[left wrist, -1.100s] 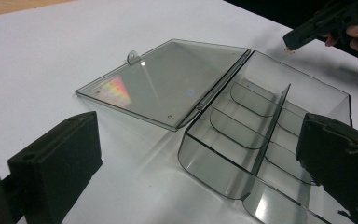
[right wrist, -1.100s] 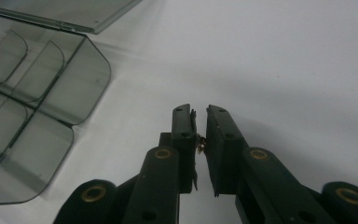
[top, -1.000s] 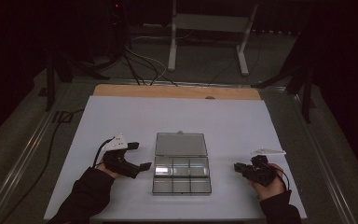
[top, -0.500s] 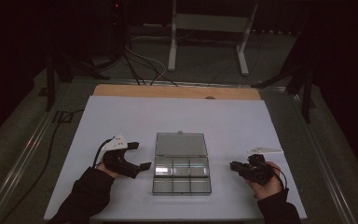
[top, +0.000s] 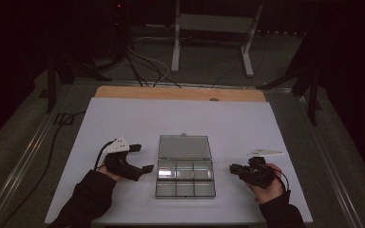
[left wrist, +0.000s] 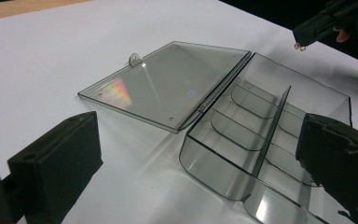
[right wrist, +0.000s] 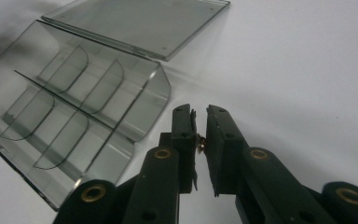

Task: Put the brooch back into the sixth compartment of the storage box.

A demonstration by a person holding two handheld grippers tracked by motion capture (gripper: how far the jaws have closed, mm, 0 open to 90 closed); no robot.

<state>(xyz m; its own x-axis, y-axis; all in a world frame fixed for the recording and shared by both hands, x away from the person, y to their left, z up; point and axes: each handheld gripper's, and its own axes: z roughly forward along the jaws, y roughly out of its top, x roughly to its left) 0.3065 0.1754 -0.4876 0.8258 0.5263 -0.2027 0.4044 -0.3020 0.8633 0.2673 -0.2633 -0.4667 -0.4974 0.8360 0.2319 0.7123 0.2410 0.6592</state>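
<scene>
A clear plastic compartment box (top: 185,189) lies open at the middle of the white table (top: 123,118), its lid (top: 184,146) folded flat behind it. The compartments look empty. Just left of the box, my left gripper (top: 142,157) stands open with nothing between its jaws; in the left gripper view (left wrist: 199,123) its jaws frame the box's near corner (left wrist: 214,163). My right gripper (top: 233,168) hovers just right of the box, shut on a small brass-coloured piece (right wrist: 199,142). That piece (left wrist: 299,45) hangs from the right gripper's tip in the left gripper view.
A bare wooden strip (top: 171,92) runs along the table's far edge. Beyond it stand a metal frame's legs (top: 176,52) and cables (top: 142,66) on the floor. Metal rails (top: 24,156) line both sides of the table.
My right gripper has edged slightly left towards the box, still shut on the small piece. The left gripper and the box have not moved.
</scene>
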